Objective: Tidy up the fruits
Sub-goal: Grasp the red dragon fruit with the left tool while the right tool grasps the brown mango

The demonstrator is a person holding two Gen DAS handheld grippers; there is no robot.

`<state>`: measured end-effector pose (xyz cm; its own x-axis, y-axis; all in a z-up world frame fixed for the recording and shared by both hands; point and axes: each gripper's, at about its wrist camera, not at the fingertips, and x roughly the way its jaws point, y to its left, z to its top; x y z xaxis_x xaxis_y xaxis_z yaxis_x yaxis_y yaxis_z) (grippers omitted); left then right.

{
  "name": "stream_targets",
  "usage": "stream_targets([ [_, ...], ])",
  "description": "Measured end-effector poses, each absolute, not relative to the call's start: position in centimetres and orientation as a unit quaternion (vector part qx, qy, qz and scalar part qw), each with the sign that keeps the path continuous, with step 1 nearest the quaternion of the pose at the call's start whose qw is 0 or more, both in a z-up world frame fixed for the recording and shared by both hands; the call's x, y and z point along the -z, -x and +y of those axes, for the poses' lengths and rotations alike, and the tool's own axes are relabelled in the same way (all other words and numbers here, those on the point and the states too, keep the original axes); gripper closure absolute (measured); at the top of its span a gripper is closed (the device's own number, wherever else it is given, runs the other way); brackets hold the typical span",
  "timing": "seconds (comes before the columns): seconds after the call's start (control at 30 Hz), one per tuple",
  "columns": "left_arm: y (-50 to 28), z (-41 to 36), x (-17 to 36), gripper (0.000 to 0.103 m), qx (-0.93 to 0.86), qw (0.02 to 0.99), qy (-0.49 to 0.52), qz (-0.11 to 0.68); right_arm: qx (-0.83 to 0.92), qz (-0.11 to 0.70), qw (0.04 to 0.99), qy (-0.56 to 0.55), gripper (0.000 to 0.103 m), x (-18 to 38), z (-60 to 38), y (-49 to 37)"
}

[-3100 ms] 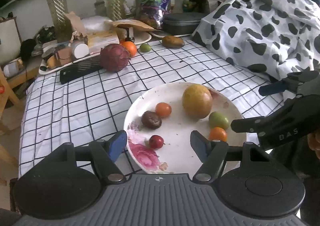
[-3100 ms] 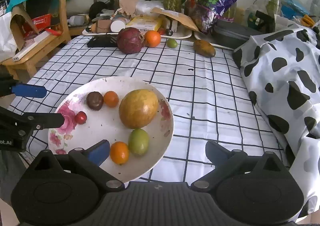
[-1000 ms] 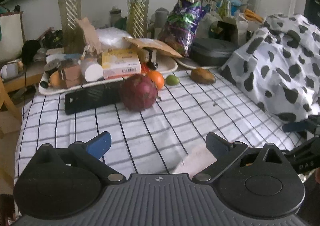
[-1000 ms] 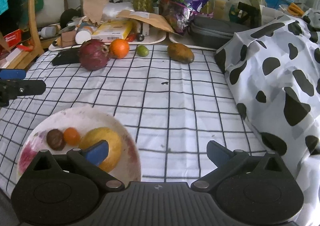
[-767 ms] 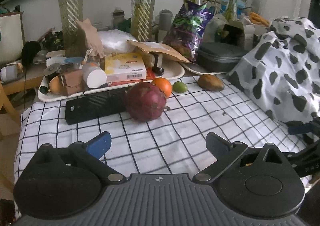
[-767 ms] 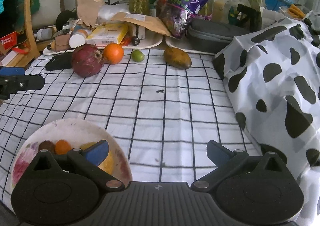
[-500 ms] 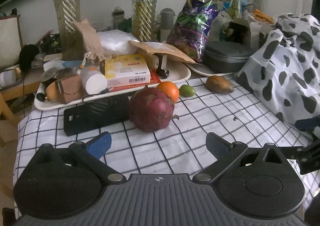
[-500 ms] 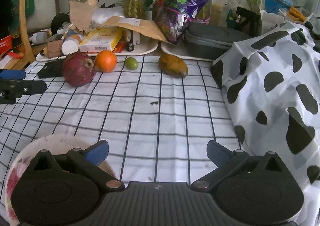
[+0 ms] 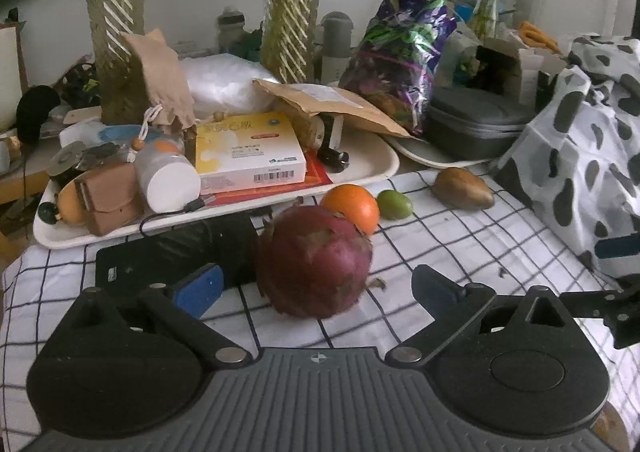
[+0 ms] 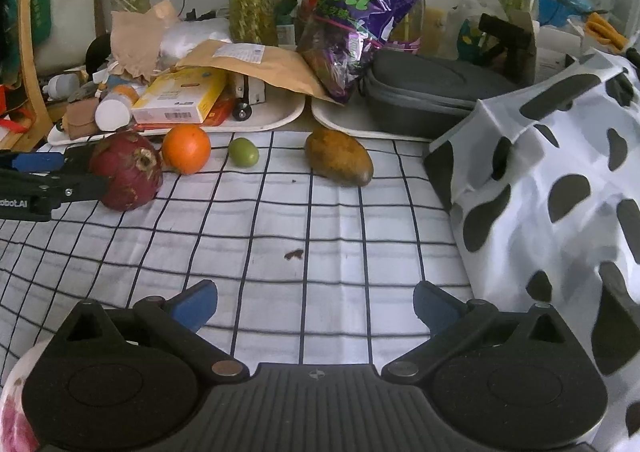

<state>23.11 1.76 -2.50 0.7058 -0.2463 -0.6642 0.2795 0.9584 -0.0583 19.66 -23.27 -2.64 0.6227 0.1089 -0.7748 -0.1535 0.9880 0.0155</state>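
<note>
A dark red dragon fruit lies on the checked cloth, right between the open fingers of my left gripper, not clamped. It also shows in the right wrist view, with the left gripper's fingers on either side. Behind it lie an orange, a small green fruit and a brown mango. My right gripper is open and empty over bare cloth, well short of the mango. The plate's rim peeks in at bottom left.
A black flat device lies left of the dragon fruit. Cluttered white trays with boxes, bottles and bags line the back. A grey case sits behind the mango. A cow-print cloth covers the right side.
Both grippers have moved forward away from the plate toward the far fruits. The left gripper has closed in until the dragon fruit sits between its open fingers.
</note>
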Motion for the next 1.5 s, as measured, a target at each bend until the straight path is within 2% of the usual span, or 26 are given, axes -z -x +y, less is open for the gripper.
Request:
stream_targets([
  [0.6, -27.3, 0.6, 4.9, 0.001, 0.165, 0.912, -0.047, 0.372, -0.065, 0.444, 0.893, 0.033, 0.0, 4.9, -23.6, -25.3],
  [0.63, -27.4, 0.6, 5.0, 0.002, 0.167, 0.912, -0.048, 0.372, -0.063, 0.444, 0.893, 0.033, 0.0, 5.0, -23.6, -25.5],
  [0.67, -27.6, 0.6, 5.1, 0.016, 0.167, 0.911, -0.05, 0.373, -0.062, 0.444, 0.893, 0.032, 0.0, 5.1, -23.7, -25.7],
  [0.7, -27.7, 0.6, 5.2, 0.022, 0.166, 0.91, -0.055, 0.375, -0.061, 0.444, 0.893, 0.032, 0.0, 5.2, -23.7, -25.9],
  [0.97, -27.6, 0.7, 5.2, 0.029, 0.175, 0.907, -0.056, 0.378, -0.054, 0.421, 0.905, 0.034, 0.0, 5.7, -23.5, -27.6],
  [1.27, -27.4, 1.4, 4.2, 0.031, 0.157, 0.907, -0.05, 0.387, -0.036, 0.375, 0.924, 0.058, 0.0, 6.4, -23.4, -29.6],
  [1.33, -27.3, 1.8, 3.8, 0.031, 0.154, 0.909, -0.044, 0.386, -0.043, 0.365, 0.928, 0.058, 0.01, 6.5, -23.5, -30.1],
  [1.47, -26.9, 2.1, 2.9, 0.031, 0.154, 0.912, -0.04, 0.379, -0.049, 0.368, 0.928, 0.035, 0.022, 6.9, -23.9, -31.3],
  [1.5, -26.8, 2.1, 2.8, 0.031, 0.154, 0.912, -0.038, 0.377, -0.051, 0.369, 0.928, 0.026, 0.028, 7.0, -24.0, -31.5],
])
